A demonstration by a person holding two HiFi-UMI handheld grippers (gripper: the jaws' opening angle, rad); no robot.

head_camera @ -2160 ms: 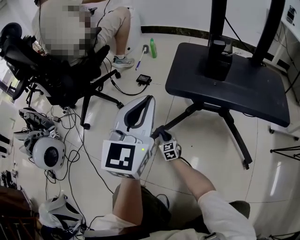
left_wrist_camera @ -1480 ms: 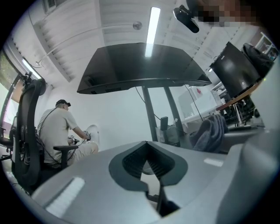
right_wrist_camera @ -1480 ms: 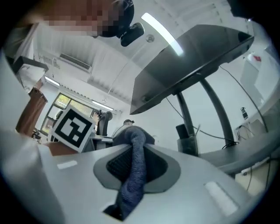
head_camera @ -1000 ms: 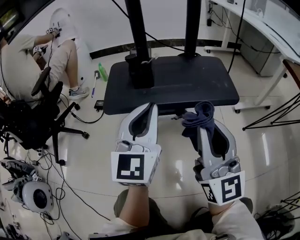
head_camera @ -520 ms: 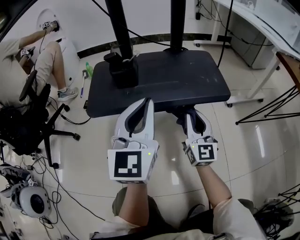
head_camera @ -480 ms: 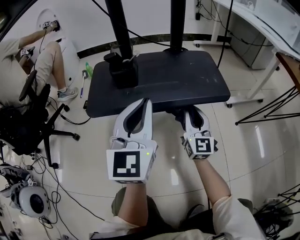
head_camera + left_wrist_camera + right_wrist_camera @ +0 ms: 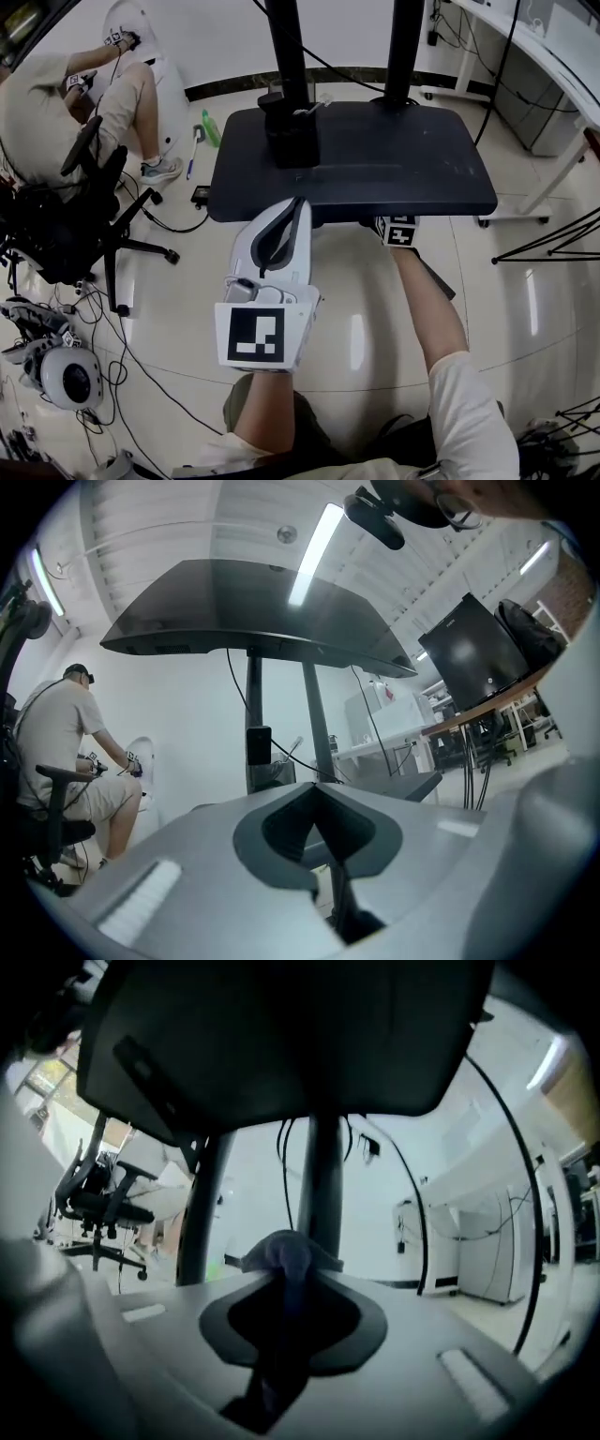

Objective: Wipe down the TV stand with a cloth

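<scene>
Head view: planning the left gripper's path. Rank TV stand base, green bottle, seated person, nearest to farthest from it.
1. TV stand base, directly ahead of left gripper.
2. Green bottle, floor, back left.
3. Seated person, far left.

The TV stand (image 7: 375,164) is matte black: a broad, flat, level shelf with rounded corners, and two upright posts (image 7: 286,56) rising from its far edge. The cloth (image 7: 281,1252) is dark blue-grey, bunched into a small wad and pinched between the closed jaws of the right tool (image 7: 287,1274). It sits just beneath the shelf's near edge, right of the middle.
</scene>
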